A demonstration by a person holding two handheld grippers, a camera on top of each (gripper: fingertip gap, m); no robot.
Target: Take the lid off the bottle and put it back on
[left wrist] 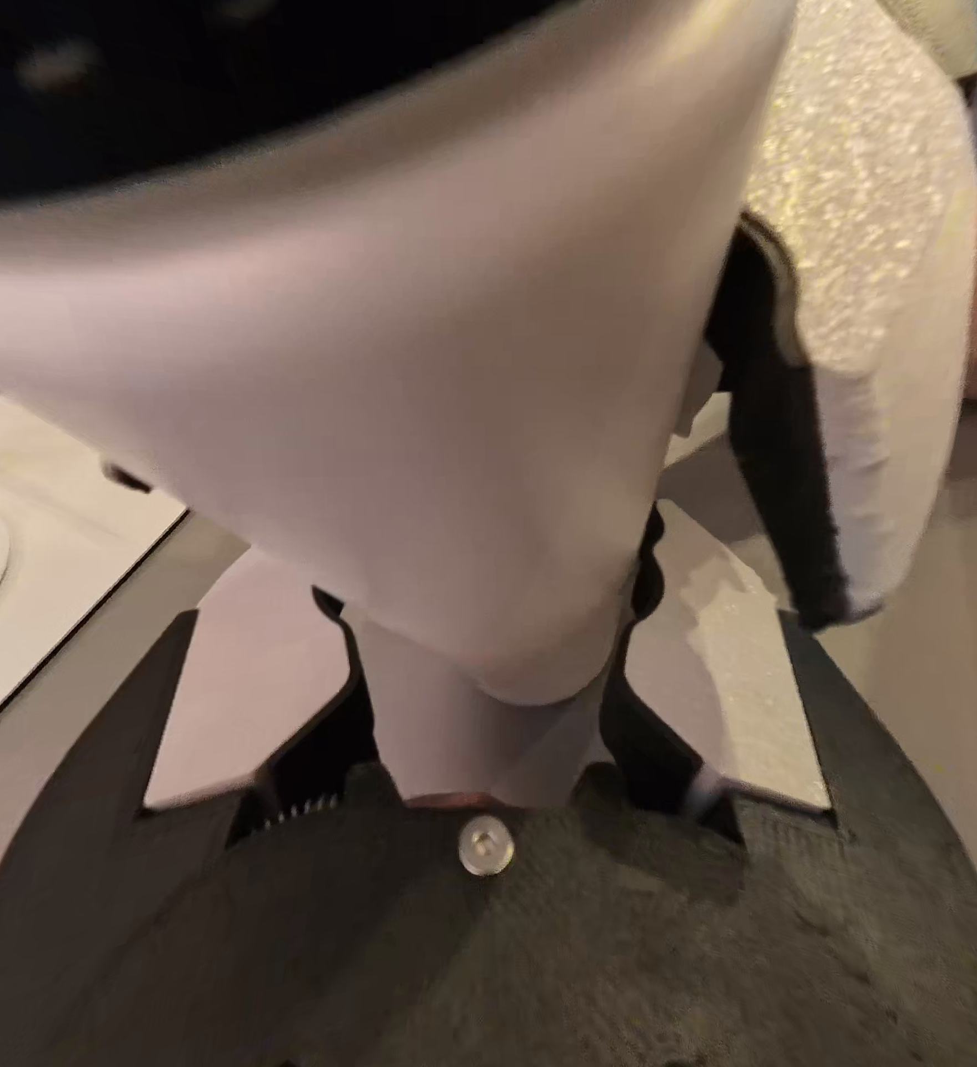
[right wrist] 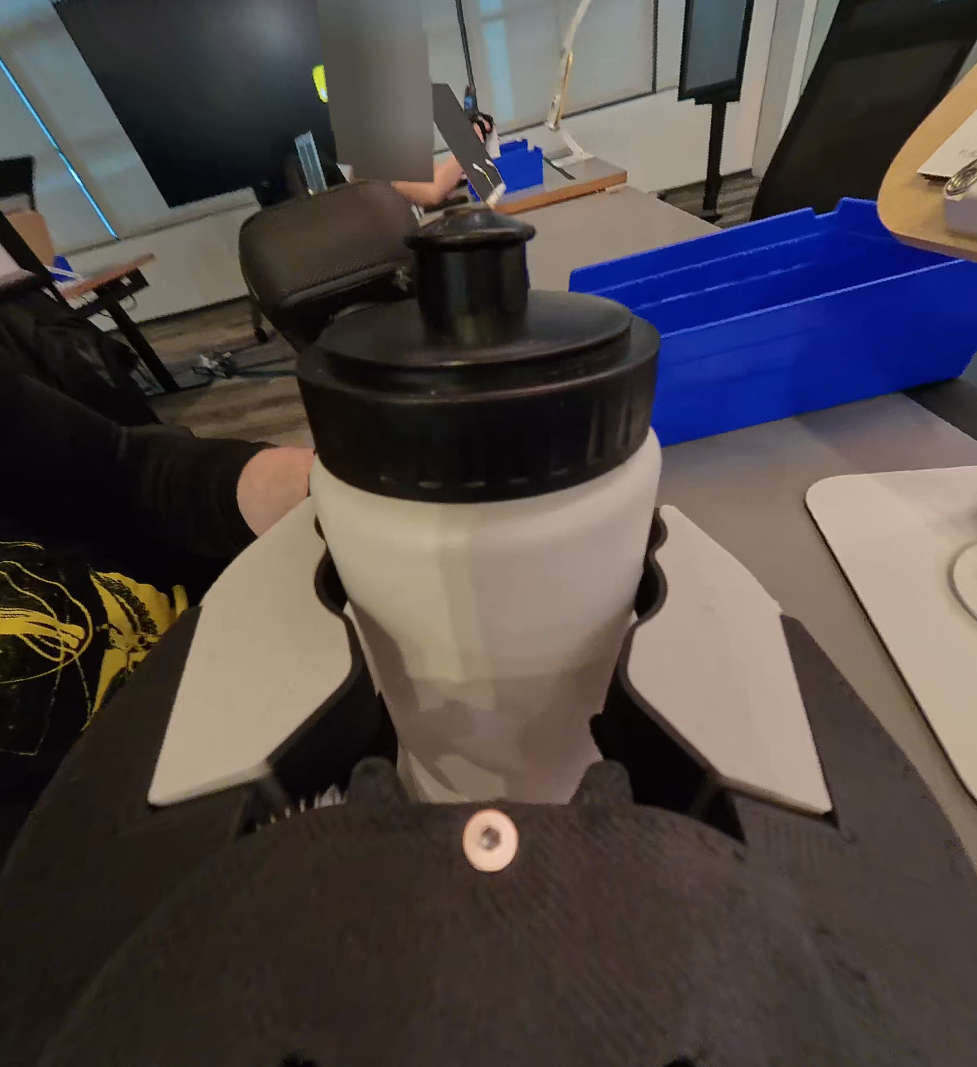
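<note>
A white bottle (right wrist: 474, 548) with a black screw lid (right wrist: 474, 404) and a black spout stands upright between my right gripper's (right wrist: 486, 577) fingers, which press on both sides of its body. In the left wrist view the same bottle (left wrist: 417, 375) fills the frame, blurred, with the dark lid (left wrist: 128, 86) at the upper left. My left gripper (left wrist: 486, 635) has its pads against both sides of the bottle's lower body. One white finger (left wrist: 856, 231) of the right gripper shows at the right, its black pad on the bottle.
A blue bin (right wrist: 792, 323) sits on the grey table (right wrist: 734, 491) behind the bottle. A white mat (right wrist: 907, 606) with a clear glass item lies at the right; it also shows in the left wrist view (left wrist: 41, 519). A person's black-sleeved arm (right wrist: 99, 462) is at the left.
</note>
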